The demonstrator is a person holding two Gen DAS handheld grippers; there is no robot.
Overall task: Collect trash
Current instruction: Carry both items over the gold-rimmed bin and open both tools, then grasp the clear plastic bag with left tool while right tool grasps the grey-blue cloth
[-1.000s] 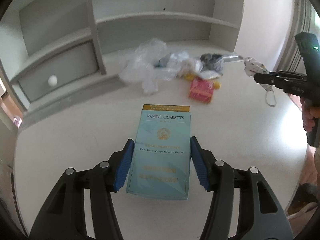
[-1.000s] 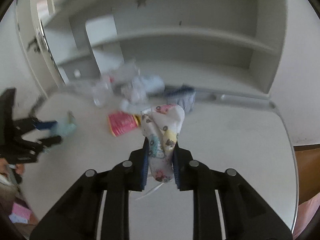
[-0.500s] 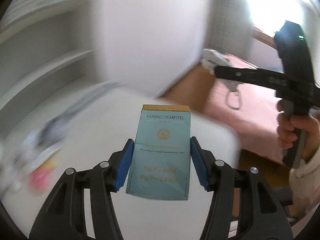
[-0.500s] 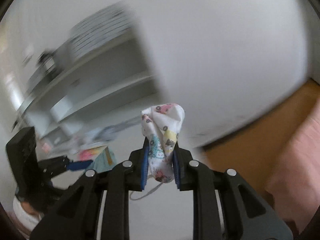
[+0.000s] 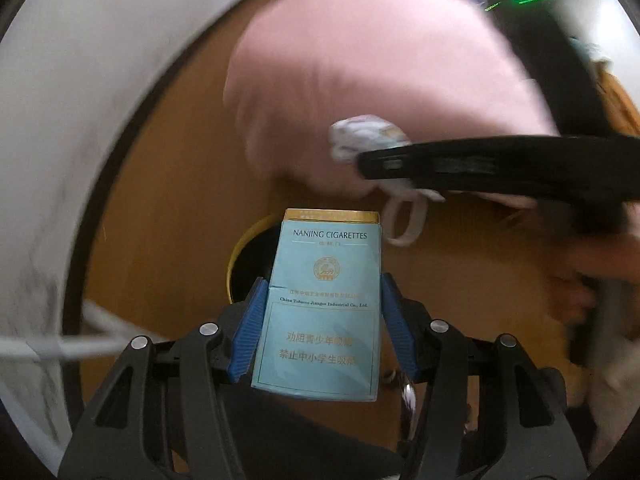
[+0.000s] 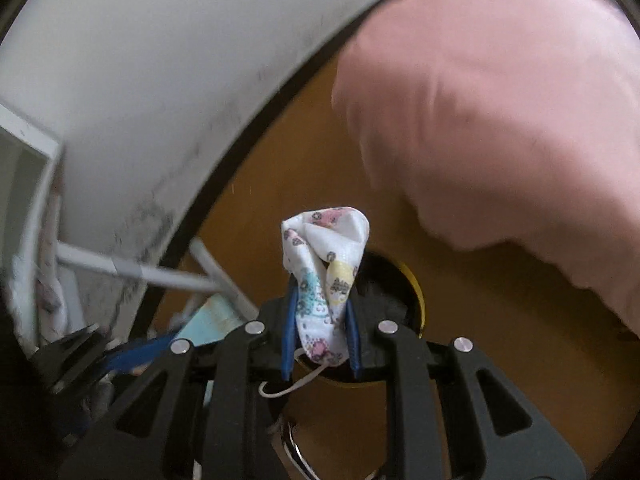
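- Brown wooden floor (image 6: pixel 480 320), pink bedding beside; round yellow-rimmed black bin (image 6: pixel 414 284) below.
- Left gripper (image 5: pixel 320 312) clamps pale-blue cardboard cigarette box (image 5: pixel 320 312); right gripper (image 6: pixel 320 336) pinches patterned cloth face mask (image 6: pixel 324 264).
- Blur hides alignment; releasing off-centre probably drops trash beside the bin.

Brown wood floor (image 5: pixel 168 208) fills middle. Pink bedding (image 6: pixel 500 112) hangs over it at upper right. White wall (image 6: pixel 140 60) with dark baseboard (image 6: pixel 240 148) curves along left. Grey-white pole (image 6: pixel 132 270) leans near wall.
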